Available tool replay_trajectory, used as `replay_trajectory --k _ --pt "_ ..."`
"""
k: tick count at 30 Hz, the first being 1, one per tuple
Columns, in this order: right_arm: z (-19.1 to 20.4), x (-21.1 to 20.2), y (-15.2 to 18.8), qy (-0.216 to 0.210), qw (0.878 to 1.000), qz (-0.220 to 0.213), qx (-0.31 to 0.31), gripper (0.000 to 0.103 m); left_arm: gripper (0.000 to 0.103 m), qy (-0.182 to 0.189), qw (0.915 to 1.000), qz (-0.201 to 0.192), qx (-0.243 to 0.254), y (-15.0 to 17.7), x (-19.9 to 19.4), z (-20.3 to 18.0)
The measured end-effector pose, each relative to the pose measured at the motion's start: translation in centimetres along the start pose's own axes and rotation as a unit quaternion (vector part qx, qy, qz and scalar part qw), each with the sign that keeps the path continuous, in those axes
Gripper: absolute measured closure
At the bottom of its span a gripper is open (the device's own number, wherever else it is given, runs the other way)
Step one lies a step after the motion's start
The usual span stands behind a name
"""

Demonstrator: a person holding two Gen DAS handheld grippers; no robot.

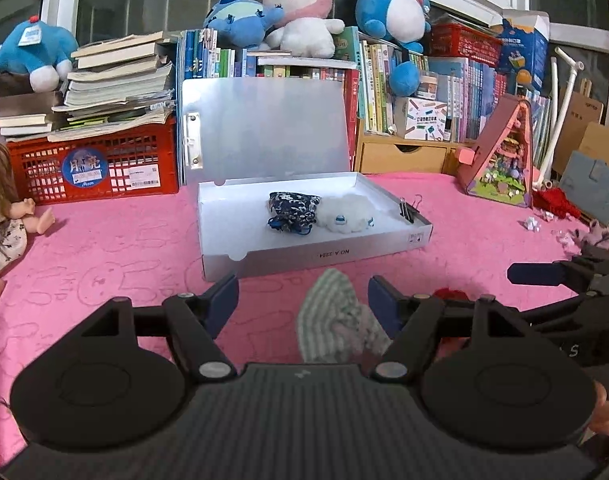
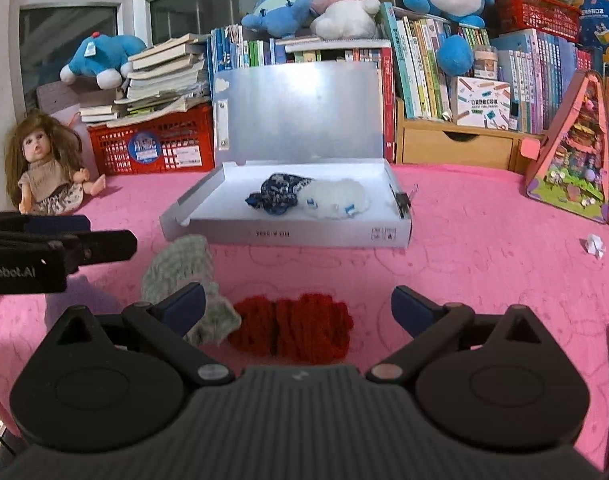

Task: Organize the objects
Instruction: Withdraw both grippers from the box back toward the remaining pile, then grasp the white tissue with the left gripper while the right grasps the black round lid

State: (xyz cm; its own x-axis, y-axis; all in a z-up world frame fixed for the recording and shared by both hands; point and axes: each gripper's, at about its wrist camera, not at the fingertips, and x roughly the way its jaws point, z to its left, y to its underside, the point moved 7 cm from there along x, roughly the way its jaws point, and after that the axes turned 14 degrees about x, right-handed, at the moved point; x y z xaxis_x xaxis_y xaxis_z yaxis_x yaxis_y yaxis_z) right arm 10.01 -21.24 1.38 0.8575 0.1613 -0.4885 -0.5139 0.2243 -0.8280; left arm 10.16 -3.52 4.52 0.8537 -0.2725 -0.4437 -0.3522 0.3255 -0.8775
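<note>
The crumpled green-and-white striped knitted cloth point(image 1: 336, 320) is seen on the pink blanket point(image 1: 124, 248) directly ahead of the released left gripper point(image 1: 303, 300), while the fuzzy red knitted piece point(image 2: 292, 326) is framed between the 2 spread fingers of the right gripper point(image 2: 298, 306), both lying short of the open white cardboard box point(image 1: 328, 254).

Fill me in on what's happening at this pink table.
A person holds two grippers over the table, tidying soft items into the open white box. A blue pouch and a white plush already lie inside. The left gripper is open above a green striped cloth; the right gripper is open above red yarn. Neither item is gripped yet.
</note>
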Motion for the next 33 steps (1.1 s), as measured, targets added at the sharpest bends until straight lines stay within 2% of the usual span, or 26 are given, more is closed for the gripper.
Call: replay_trajectory --k 4,6,14,33 --pt "-0.4 -0.2 1.0 0.011 1.0 0.002 -0.005 0.0 0.026 -0.002 1.0 -0.006 0.008 0.7 -0.7 -0.4" --pt "-0.6 -0.3 1.5 0.015 1.0 0.003 -0.006 0.0 0.021 -0.004 0.9999 -0.008 0.011 1.0 -1.0 -0.5" --pt "-0.8 -0.5 2.8 0.025 1.0 0.004 -0.009 0.0 0.019 -0.002 0.9997 -0.019 0.014 2.1 -1.8 -1.0" --pt "-1.6 -0.3 4.9 0.045 0.999 0.013 -0.016 0.0 0.016 0.003 1.0 -0.001 -0.003 5.0 -1.5 -1.8"
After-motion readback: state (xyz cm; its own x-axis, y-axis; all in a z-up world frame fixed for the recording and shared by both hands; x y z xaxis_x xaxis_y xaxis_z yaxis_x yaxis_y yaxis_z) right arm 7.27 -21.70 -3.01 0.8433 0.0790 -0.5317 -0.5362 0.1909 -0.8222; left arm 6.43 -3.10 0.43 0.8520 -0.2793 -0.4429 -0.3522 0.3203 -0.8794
